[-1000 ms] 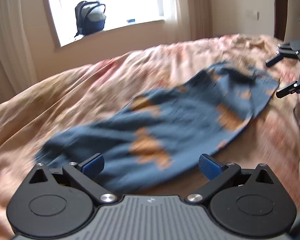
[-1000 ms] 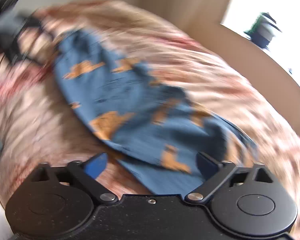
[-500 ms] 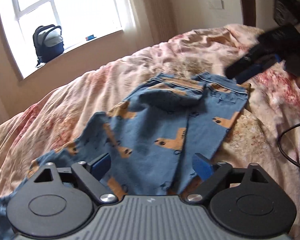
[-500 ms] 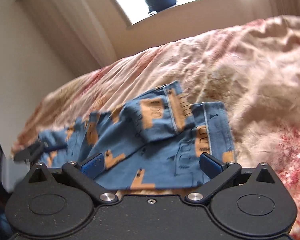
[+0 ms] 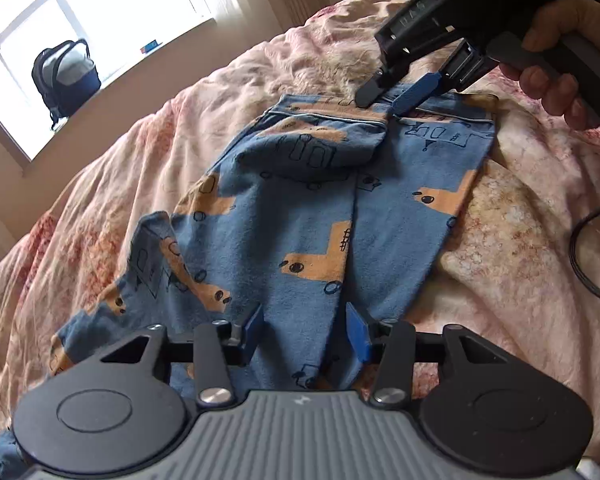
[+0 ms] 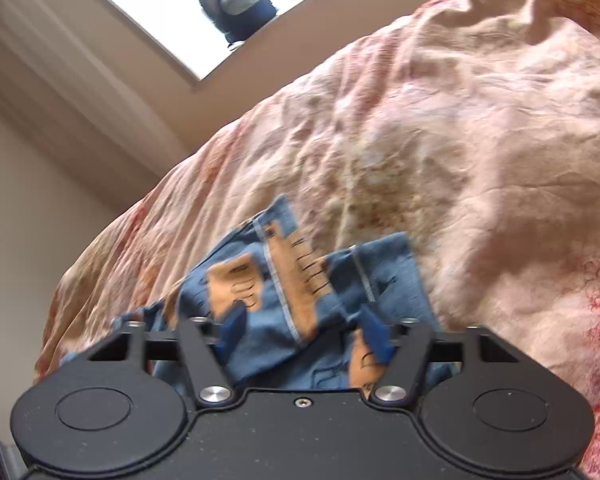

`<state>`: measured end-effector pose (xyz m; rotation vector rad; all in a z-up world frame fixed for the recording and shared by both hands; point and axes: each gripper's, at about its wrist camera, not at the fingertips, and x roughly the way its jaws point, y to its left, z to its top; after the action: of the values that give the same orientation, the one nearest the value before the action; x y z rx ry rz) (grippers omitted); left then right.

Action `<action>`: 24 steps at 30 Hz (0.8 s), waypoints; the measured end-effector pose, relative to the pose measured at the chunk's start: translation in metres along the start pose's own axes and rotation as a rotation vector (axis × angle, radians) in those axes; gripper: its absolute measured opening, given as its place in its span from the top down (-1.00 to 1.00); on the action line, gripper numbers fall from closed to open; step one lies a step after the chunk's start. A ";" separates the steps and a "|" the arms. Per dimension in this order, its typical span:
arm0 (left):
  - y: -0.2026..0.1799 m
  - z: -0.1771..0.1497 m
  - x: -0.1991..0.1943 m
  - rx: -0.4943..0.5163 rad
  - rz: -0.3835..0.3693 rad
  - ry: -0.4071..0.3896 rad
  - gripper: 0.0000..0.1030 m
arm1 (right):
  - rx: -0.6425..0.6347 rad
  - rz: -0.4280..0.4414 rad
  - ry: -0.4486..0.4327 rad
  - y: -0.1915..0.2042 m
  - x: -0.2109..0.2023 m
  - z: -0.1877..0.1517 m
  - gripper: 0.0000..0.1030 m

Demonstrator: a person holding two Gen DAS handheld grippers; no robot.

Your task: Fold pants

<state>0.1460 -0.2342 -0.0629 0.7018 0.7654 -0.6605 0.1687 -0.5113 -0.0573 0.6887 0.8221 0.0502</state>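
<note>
Now blue pants [image 5: 300, 216] rumpled, orange-printed; both grippers closing, cloth between, unpinched.

The pants [image 5: 300, 220] are soft matt knit cotton, blue with flat orange prints and pale stitched seams at the waistband. Under them the bedspread [image 5: 500, 240] is a crumpled, faintly shiny woven cloth in pink and cream. The left gripper [image 5: 306, 330] has a matt black plastic frame, a ribbed grey housing, bright steel pivot screws and blue rubbery pads on its fingers [image 5: 356, 332]. The right gripper [image 6: 304, 332] is speckled matt black plastic. On the sill, the backpack [image 5: 66, 76] looks like smooth nylon.
</note>
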 end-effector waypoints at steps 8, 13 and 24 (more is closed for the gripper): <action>0.013 0.004 -0.012 -0.078 -0.036 -0.002 0.97 | 0.001 0.008 -0.081 -0.004 -0.018 0.003 0.88; 0.031 0.001 -0.041 -0.140 -0.108 -0.082 0.97 | -0.070 0.010 -0.156 0.000 -0.070 0.003 0.90; -0.003 -0.009 -0.025 -0.043 -0.123 -0.012 0.96 | -0.143 -0.102 -0.091 -0.030 -0.092 -0.048 0.92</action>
<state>0.1268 -0.2227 -0.0486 0.6150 0.8140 -0.7567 0.0657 -0.5357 -0.0375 0.5107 0.7573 -0.0141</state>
